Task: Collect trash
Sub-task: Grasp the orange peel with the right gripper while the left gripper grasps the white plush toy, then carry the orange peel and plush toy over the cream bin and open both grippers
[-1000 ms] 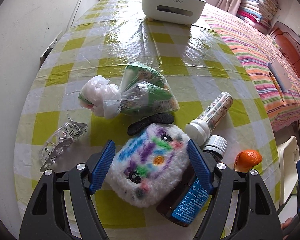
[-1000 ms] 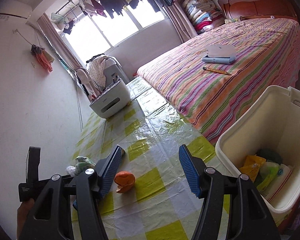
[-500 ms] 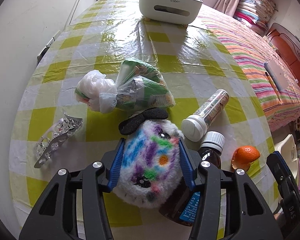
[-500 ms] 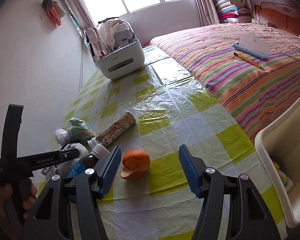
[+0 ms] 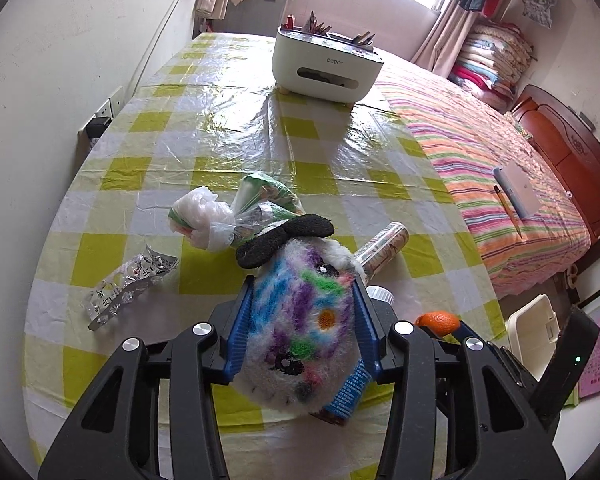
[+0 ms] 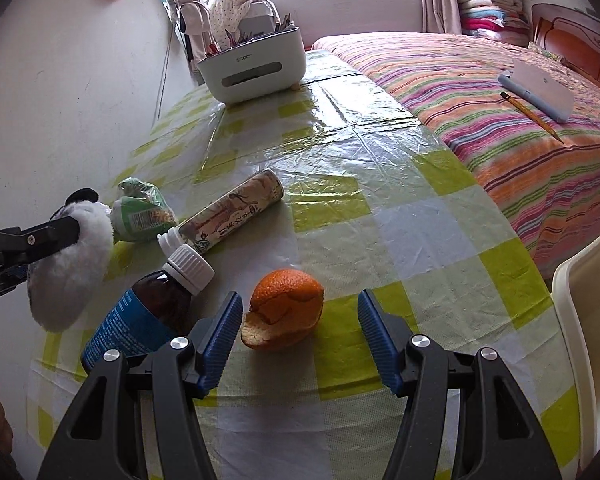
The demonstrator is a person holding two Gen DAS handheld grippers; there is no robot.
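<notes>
My left gripper (image 5: 302,284) is closing its jaws on a fluffy white plush toy (image 5: 300,320) with coloured patches; both blue pads press into it and it hangs just above the checked tablecloth (image 5: 220,128). In the right wrist view the plush toy (image 6: 72,264) shows at the left, held off the table. My right gripper (image 6: 299,299) stands open low over the table, with an orange peel (image 6: 284,312) lying between its fingers, untouched. A brown medicine bottle (image 6: 152,312), a printed tube (image 6: 228,212), a knotted plastic bag of wrappers (image 5: 236,216) and an empty blister pack (image 5: 128,284) lie on the cloth.
A white bin (image 6: 588,320) stands off the table's right edge. At the far end of the table sits a white organiser box (image 5: 324,64). A striped bed (image 6: 500,92) runs along the right and a wall along the left.
The left jaws closed on the plush toy and raised it off the table. The right gripper swung down from the bin side until it straddled the orange peel.
</notes>
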